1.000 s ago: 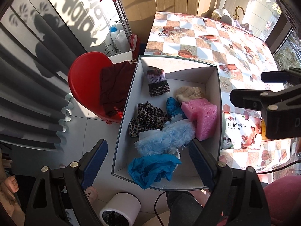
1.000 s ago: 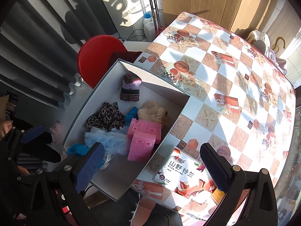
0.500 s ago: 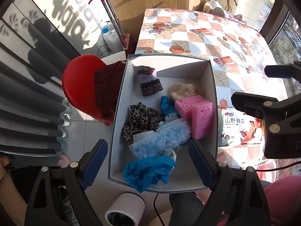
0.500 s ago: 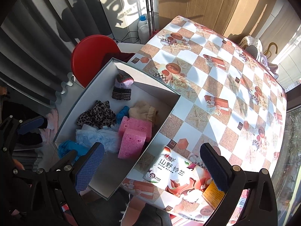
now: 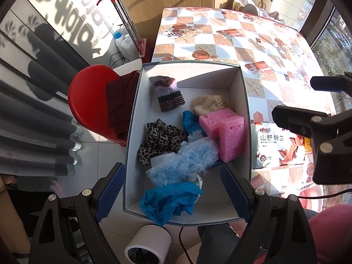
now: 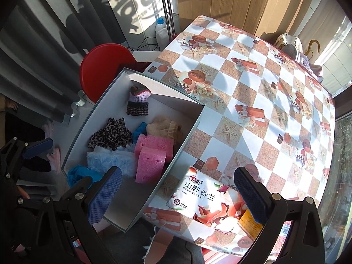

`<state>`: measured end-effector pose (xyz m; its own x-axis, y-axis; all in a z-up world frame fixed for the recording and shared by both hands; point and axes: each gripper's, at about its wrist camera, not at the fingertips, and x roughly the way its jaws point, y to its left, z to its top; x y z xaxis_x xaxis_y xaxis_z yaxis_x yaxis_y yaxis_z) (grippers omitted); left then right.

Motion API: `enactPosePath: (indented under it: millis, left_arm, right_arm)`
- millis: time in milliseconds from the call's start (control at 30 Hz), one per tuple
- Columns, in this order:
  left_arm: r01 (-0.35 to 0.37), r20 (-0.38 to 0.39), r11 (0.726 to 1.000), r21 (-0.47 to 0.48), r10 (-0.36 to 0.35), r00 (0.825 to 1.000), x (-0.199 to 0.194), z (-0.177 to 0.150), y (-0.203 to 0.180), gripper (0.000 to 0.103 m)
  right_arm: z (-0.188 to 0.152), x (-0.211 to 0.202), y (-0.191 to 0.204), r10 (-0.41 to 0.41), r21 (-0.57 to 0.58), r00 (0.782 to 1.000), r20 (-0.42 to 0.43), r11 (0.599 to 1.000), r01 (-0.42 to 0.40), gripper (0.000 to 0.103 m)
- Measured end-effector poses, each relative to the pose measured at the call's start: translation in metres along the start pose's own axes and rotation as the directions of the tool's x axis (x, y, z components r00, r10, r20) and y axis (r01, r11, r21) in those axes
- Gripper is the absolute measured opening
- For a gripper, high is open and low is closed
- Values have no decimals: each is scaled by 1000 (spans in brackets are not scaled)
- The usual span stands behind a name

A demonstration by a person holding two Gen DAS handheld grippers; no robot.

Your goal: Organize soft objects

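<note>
A white box (image 5: 243,101) (image 6: 187,138) at the table's left edge holds soft things: a pink sponge (image 5: 226,132) (image 6: 151,154), a fluffy light-blue piece (image 5: 187,160) (image 6: 112,158), a blue glove (image 5: 169,200), leopard cloth (image 5: 160,138) (image 6: 110,134), a knitted hat (image 5: 168,94) (image 6: 138,101) and a beige sock (image 5: 209,104) (image 6: 162,125). My left gripper (image 5: 173,191) is open and empty, high above the box's near end. My right gripper (image 6: 176,193) is open and empty, above the box's right wall and a tissue pack (image 6: 211,202) (image 5: 275,145).
The table (image 6: 253,92) has a checked cloth. A red stool (image 5: 88,101) with dark red cloth stands left of the box. A white roll (image 5: 147,244) is on the floor below. A mop (image 5: 125,24) and bottles stand by the far wall.
Both grippers have risen and drawn back, so the box and table look smaller and more of the table shows. Nothing in the box has moved.
</note>
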<state>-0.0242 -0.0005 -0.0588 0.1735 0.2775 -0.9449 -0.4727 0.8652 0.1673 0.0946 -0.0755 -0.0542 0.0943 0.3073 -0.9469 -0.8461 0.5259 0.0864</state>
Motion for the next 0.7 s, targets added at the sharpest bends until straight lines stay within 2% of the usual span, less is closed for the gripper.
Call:
enactPosePath:
  millis: [433,700]
  left_arm:
    - [-2,-21,1000,-6,2,1000,5,-5,-1,90]
    - [-10,-28,1000,-24,10,1000,7,-8,3,90]
  right_arm:
    - [-5,3,12,-53,-76,999,-6,996,53,103]
    - [-5,6,17,-52,-91,999,-14,995,50,103]
